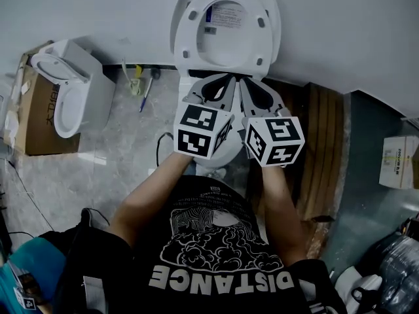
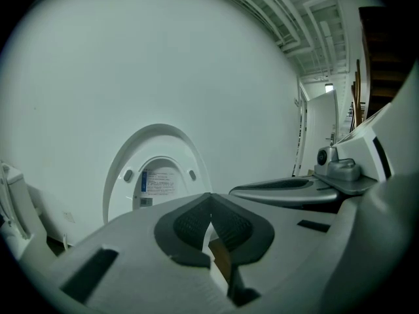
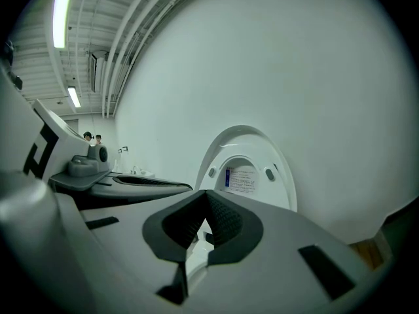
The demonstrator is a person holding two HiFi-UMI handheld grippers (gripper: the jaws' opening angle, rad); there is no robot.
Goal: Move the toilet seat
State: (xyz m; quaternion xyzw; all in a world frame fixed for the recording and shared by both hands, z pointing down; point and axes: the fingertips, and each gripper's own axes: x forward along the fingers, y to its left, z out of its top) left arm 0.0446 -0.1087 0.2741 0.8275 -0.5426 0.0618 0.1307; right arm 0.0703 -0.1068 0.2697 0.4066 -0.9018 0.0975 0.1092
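Far left: spare white ceramic toilet (image 1: 69, 87) against a brown cardboard box (image 1: 39, 120). Centre: left gripper (image 2: 211, 198), jaws pressed fully together, nothing between them. Just beside it, right gripper (image 3: 206, 198), jaws likewise together and empty. Ahead of both: white oval plastic toilet seat (image 1: 226, 28), raised upright against the white wall (image 1: 340, 31). Right: wooden slatted pallet (image 1: 324, 142).

Head view steeply down, gripper views forward, all sharing toilet seat (image 1: 185, 34)
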